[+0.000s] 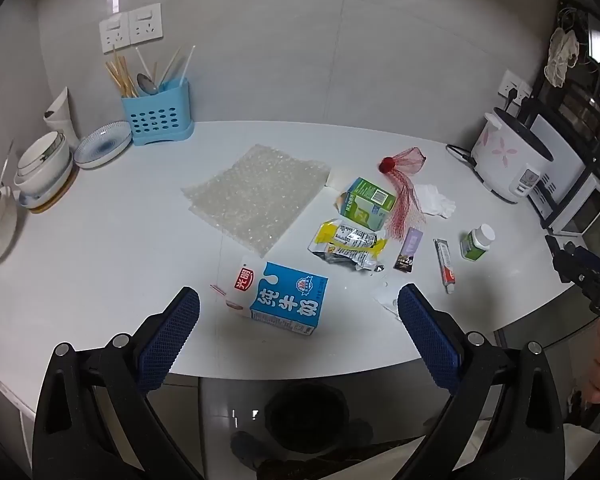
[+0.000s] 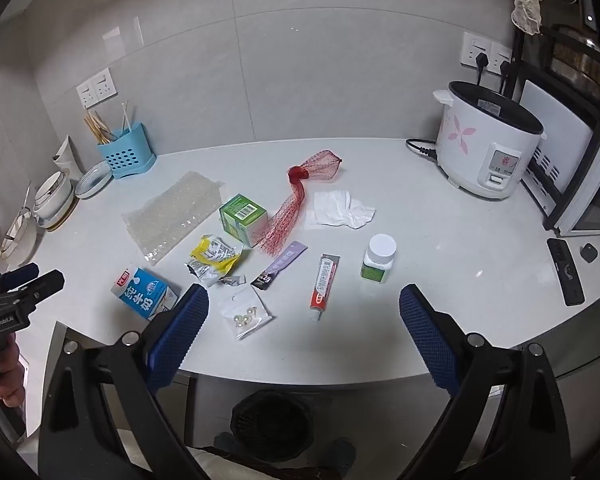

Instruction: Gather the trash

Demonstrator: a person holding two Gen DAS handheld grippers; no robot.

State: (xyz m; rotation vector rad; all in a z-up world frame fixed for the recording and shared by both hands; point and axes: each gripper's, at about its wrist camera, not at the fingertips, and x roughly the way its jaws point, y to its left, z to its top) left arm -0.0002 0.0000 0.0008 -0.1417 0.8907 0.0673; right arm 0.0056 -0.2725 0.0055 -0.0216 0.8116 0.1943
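Left gripper (image 1: 299,304): released, jaws spread wide, holding nothing, hovering over the near edge of the counter (image 1: 112,240).
Right gripper (image 2: 304,304): likewise released and empty, at the near edge further right.
Milk carton (image 1: 288,300): lay flat just beyond the left gripper, between its fingers in that view; long axis ran near-to-far, slightly tilted; left hand was clearly nearer.
Other trash: yellow wrapper (image 1: 346,242), green box (image 1: 366,204), red net (image 1: 406,196), bubble wrap (image 1: 256,194) lay further in.
Bin (image 2: 272,426): dark, on the floor below the near edge; contents could not be told.
Blue holder (image 1: 160,114): far left, held chopsticks and a spoon.
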